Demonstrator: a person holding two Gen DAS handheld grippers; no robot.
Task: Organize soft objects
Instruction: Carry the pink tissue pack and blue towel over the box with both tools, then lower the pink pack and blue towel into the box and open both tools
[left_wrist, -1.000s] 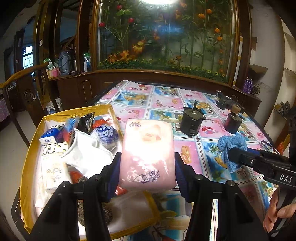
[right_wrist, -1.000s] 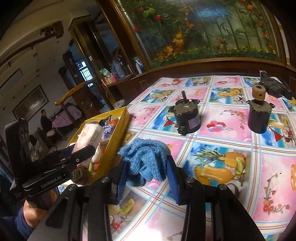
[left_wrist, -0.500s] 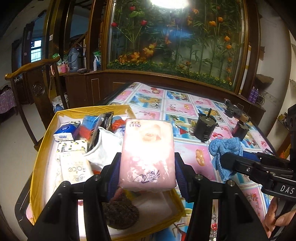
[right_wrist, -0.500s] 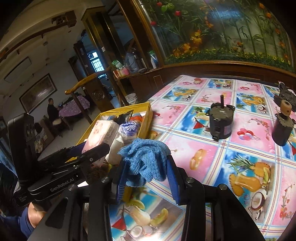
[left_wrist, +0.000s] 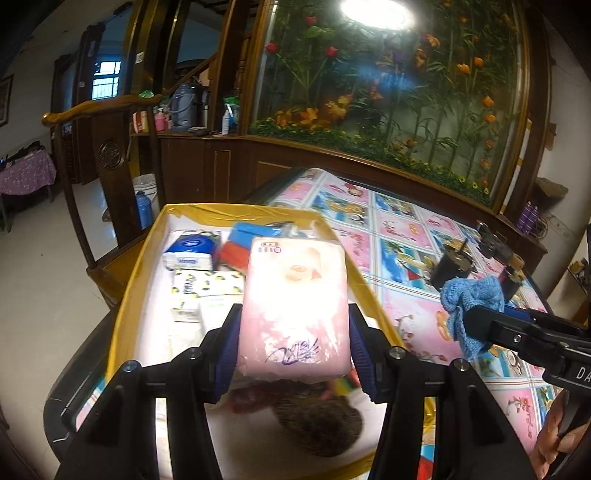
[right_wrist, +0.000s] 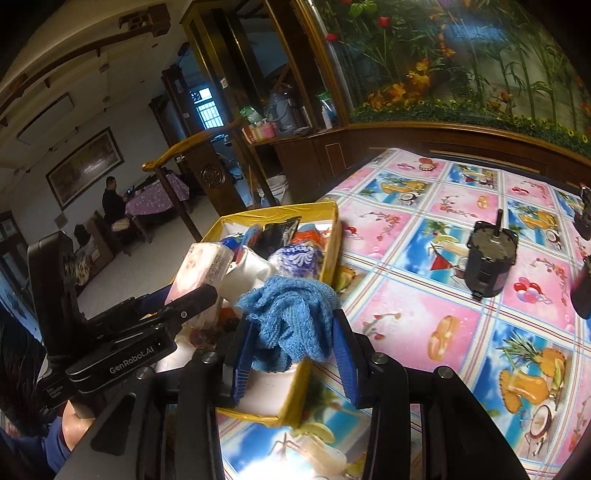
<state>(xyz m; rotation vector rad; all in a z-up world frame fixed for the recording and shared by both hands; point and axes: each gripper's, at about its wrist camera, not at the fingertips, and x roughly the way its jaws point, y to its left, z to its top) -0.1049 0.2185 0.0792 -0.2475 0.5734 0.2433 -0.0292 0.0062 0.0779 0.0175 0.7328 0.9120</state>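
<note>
While the left tool (left_wrist: 293, 332) is clamping the pink tissue pack (left_wrist: 295, 302) between both blue pads, it is hovering level above the yellow box (left_wrist: 125, 295), pointing forward over the packets inside. To its right, the right tool (right_wrist: 291, 332) is gripping the bunched blue cloth (right_wrist: 291, 314) and is hanging over the box's near right corner, at the edge of the patterned worktop (right_wrist: 424, 295).
</note>
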